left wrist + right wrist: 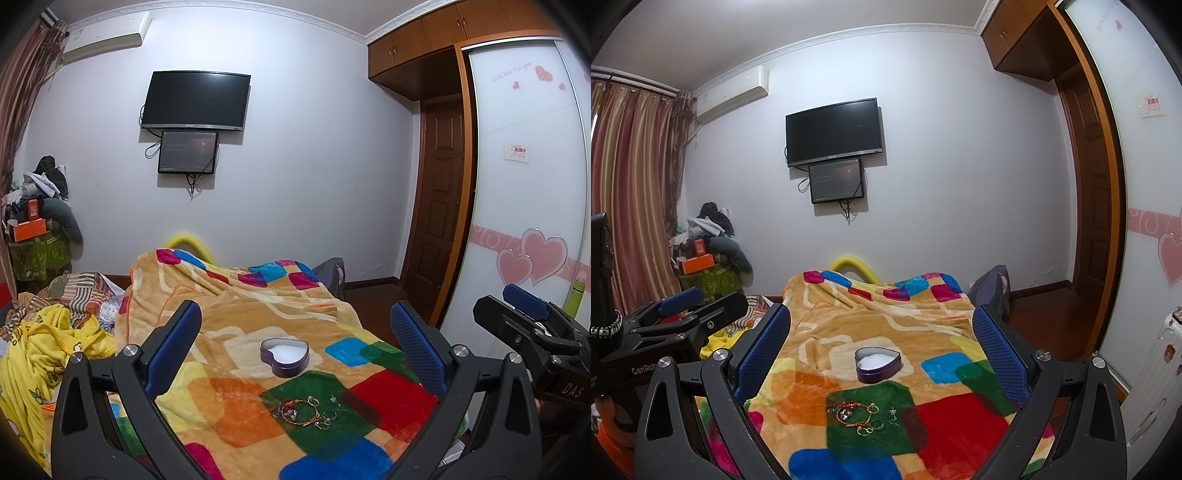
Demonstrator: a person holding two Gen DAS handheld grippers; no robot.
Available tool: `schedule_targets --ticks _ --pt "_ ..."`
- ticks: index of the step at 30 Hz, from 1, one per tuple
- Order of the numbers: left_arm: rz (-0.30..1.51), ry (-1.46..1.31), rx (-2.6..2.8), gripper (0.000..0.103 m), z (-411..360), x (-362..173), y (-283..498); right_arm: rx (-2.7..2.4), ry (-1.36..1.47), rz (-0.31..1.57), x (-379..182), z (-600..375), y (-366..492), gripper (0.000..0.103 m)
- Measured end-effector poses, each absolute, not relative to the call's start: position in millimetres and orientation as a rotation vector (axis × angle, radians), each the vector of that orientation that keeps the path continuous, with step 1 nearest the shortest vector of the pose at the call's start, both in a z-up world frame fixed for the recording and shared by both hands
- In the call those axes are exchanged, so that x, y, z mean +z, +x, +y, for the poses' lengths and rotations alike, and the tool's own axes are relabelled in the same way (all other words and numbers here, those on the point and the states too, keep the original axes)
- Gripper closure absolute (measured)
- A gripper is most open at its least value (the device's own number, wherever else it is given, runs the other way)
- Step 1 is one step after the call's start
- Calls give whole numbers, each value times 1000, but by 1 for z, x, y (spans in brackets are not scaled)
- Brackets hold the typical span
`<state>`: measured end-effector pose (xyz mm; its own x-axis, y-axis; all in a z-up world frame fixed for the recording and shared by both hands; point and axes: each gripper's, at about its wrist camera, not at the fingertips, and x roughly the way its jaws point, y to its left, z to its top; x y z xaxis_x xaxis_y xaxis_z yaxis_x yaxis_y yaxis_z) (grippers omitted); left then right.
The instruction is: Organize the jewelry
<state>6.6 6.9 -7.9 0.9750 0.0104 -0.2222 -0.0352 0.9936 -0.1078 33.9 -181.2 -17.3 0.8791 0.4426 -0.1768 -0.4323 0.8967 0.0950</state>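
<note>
A purple heart-shaped tin (284, 356) with a white lining stands open on a colourful blanket (236, 325); it also shows in the right wrist view (878, 364). In front of it, on a green patch, lies a small pile of jewelry: a red-orange bracelet (295, 409), several rings (325, 419) and a small silver piece (335, 400). The right wrist view shows the same bracelet (849, 411), rings (870, 426) and silver piece (894, 415). My left gripper (295, 328) is open and empty above the blanket. My right gripper (881, 332) is open and empty beside it.
The blanket covers a bed. Rumpled yellow clothing (48, 350) lies to the left. A wardrobe with heart stickers (528, 221) and a wooden door (439, 206) stand on the right. A cluttered pile (705, 254) sits by the curtain. A white suitcase (1156, 373) stands at far right.
</note>
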Motion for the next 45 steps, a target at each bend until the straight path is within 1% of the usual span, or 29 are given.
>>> schedule_targets --ticks 45 --pt "225 -96 19 0 1 -5 6 460 65 206 -16 -183 34 5"
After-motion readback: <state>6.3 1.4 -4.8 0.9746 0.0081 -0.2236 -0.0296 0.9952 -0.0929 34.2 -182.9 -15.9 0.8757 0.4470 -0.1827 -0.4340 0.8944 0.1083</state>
